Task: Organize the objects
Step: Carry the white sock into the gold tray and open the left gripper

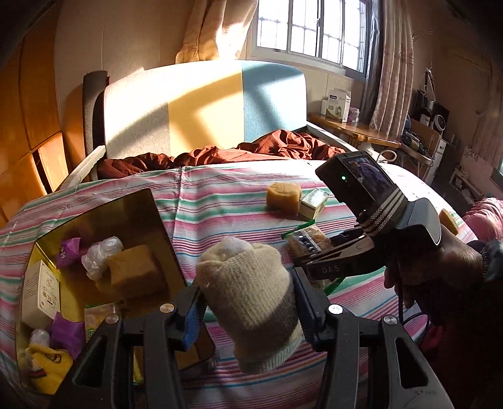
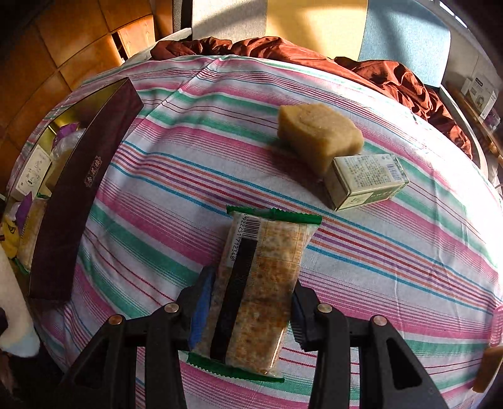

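**Knit sock and cracker pack both gripped**

Left gripper (image 1: pixel 248 310) clamped on a rolled, ribbed cream sock (image 1: pixel 251 302), just right of the open gold-lined box (image 1: pixel 151 220). Right gripper (image 2: pixel 248 311) closed on a flat, crinkly cracker pack (image 2: pixel 257 292) with green serrated ends. Ahead, on striped cloth (image 2: pixel 393 251): waxy tan block (image 2: pixel 317 135) touching a small carton (image 2: pixel 364 181).

Window (image 1: pixel 309 30): barred, bright daylight
Curtains (image 1: pixel 391 63): patterned, hanging beside
Headboard (image 1: pixel 204 103): grey, yellow, blue panels, sunlit
Bed sheet (image 2: pixel 393 251): pink-green stripes
Blanket (image 1: pixel 283 144): rust-brown, crumpled
Wall panels (image 1: pixel 34 103): orange wood
Side table (image 1: pixel 355 129): wooden
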Motion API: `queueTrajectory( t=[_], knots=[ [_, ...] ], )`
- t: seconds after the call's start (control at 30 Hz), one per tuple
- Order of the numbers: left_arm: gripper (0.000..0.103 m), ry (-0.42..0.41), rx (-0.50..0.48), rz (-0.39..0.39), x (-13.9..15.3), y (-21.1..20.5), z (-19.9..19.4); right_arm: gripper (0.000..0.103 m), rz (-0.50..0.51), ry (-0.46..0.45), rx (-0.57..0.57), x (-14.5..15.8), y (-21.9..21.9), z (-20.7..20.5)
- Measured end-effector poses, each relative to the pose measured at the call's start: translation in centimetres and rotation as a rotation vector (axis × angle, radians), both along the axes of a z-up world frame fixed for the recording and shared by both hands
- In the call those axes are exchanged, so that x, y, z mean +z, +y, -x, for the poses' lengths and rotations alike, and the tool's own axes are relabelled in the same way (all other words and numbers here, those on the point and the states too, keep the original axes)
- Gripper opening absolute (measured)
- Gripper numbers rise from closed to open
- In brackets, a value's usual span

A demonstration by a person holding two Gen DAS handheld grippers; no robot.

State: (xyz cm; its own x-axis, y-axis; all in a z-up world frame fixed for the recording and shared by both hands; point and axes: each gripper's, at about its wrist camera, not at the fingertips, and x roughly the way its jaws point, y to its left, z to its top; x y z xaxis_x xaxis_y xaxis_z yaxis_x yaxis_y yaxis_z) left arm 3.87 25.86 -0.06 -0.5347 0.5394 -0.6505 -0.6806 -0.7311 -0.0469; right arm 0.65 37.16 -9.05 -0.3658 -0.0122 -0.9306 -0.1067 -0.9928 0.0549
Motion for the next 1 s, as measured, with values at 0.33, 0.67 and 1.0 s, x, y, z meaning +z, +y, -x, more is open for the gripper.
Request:
queueTrajectory(
  t=[0.33,0.67,1.0],
  knots=[
    [0.052,0.044,0.168,0.022,1.3,-6.0,3.5,0.044,-0.031,0.007,0.008,-0.2,-1.0,0.6],
    [0.052,0.025,0.316,0.087,-0.6,-11.4,8.5,0.045,-0.057,0.009,0.013,-0.7,-0.8,1.1],
    [0.052,-0.056,0.358,0.079,-2.0,-13.2,12.3,0.045,-0.072,0.011,0.019,0.7,-0.3,-1.5]
  ],
)
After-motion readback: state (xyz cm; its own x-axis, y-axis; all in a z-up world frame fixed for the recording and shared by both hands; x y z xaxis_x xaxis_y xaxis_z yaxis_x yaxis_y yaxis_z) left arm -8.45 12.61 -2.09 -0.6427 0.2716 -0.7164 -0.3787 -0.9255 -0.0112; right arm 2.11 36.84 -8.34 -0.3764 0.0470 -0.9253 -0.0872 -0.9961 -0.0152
